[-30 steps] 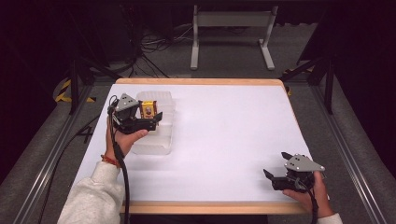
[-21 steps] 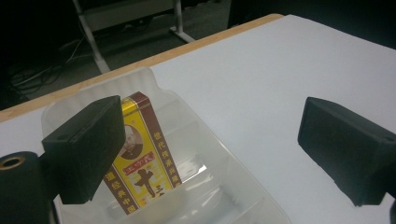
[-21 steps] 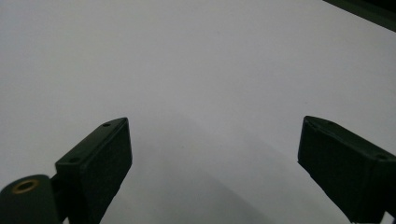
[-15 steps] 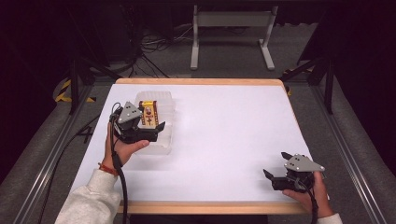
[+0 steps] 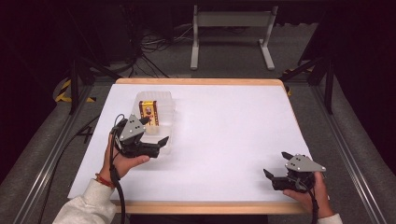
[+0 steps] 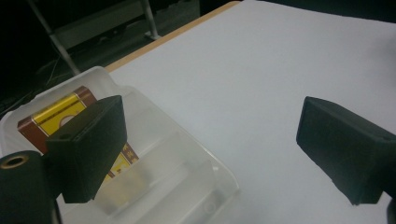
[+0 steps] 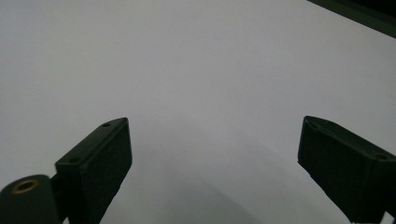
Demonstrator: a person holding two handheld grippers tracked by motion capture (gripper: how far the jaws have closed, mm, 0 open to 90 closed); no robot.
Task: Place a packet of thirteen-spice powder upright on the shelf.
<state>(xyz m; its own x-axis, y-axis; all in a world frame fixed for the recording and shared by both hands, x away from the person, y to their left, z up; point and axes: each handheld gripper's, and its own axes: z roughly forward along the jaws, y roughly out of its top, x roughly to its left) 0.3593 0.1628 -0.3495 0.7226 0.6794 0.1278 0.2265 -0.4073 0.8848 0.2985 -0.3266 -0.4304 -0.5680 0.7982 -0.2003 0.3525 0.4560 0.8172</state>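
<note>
Left claw (image 5: 156,130) has backed off the box (image 5: 149,112), apparently empty, narrowing slightly.

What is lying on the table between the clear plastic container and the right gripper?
Nothing: in the high view, bare white table stretches from the clear plastic container to the right gripper.
</note>
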